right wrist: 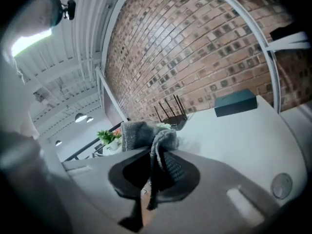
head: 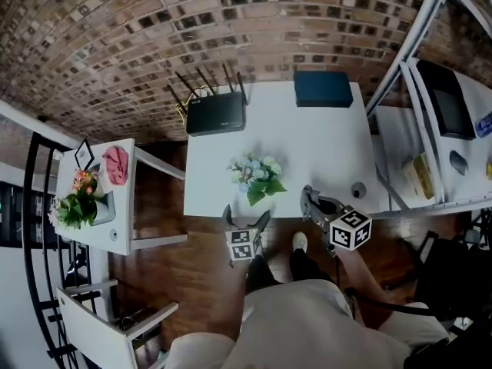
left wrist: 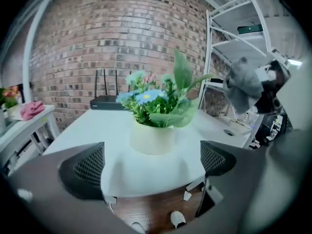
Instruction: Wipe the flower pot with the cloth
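Jaws of left gripper (left wrist: pixel 152 162) stand wide apart, empty, just short of the flower pot (left wrist: pixel 153 138) on the counter (head: pixel 323 144). Right gripper (right wrist: pixel 153 172) clamps the grey cloth (right wrist: pixel 146 135), right of pot. Best: left steadies pot low, cloth sweeps its wall.

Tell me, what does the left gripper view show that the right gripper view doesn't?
Only the left gripper view: the round cream flower pot beyond the left gripper's open, empty jaws, and a pink cloth. Only the right gripper view: a dark teal box. Both: the black antenna router, white table, brick wall, and grey knitted cloth pinched in the right gripper.
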{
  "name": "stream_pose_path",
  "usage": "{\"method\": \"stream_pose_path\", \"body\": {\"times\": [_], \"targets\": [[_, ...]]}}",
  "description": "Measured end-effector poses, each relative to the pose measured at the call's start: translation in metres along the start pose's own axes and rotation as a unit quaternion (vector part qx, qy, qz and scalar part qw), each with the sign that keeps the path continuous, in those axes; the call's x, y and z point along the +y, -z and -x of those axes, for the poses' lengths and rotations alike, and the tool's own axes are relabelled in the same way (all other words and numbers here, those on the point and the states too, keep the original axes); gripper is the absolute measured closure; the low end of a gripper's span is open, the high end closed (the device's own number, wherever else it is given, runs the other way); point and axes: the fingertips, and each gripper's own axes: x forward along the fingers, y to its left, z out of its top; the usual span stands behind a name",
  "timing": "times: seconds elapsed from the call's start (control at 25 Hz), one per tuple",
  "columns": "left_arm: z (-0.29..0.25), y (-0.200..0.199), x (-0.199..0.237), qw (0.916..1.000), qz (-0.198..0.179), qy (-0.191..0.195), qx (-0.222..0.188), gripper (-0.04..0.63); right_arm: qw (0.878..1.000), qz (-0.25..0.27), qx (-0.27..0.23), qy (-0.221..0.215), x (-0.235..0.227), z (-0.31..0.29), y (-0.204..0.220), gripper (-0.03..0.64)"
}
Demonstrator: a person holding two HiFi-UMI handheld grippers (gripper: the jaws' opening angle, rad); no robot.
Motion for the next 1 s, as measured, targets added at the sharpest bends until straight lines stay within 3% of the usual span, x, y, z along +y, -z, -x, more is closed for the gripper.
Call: {"method": "stream_pose_path", "body": {"times": [0.12,0.28,0.48,0.6,0.76,0.88,1.0], "targets": [[0.044,-0.025,-0.004,0.9986,0.003,-0.018,-0.050,-0.032,0.999,0.033,-0.003,-0.006,0.001,-0.010,-0.002,0.614],[0.102,-0.030,-0.029,0.9965,-0.020,-0.005,-0.081,-0.023,0.996,0.078,-0.038,0.009,0.037,0.007,-0.002,0.614],[0.164,-0.044,-0.058,0.9882,-0.026,0.023,-0.149,0.037,0.990,0.112,-0.065,0.058,0.090,0.039,0.032,0.614],[0.217,-0.039,-0.047,0.9811,-0.014,0.015,-0.193,0.127,0.987,0.113,-0.077,0.090,0.127,0.064,0.062,0.614],[0.284,-0.011,-0.031,0.9785,-0.016,0.005,-0.206,0.150,0.979,0.122,-0.086,0.142,0.163,0.107,0.096,0.614],[0.326,-0.022,-0.027,0.9709,-0.026,-0.003,-0.238,0.157,0.962,0.164,-0.114,0.186,0.189,0.139,0.087,0.614],[0.352,-0.042,-0.033,0.9623,-0.032,-0.002,-0.270,0.170,0.931,0.248,-0.152,0.219,0.218,0.164,0.058,0.614]]}}
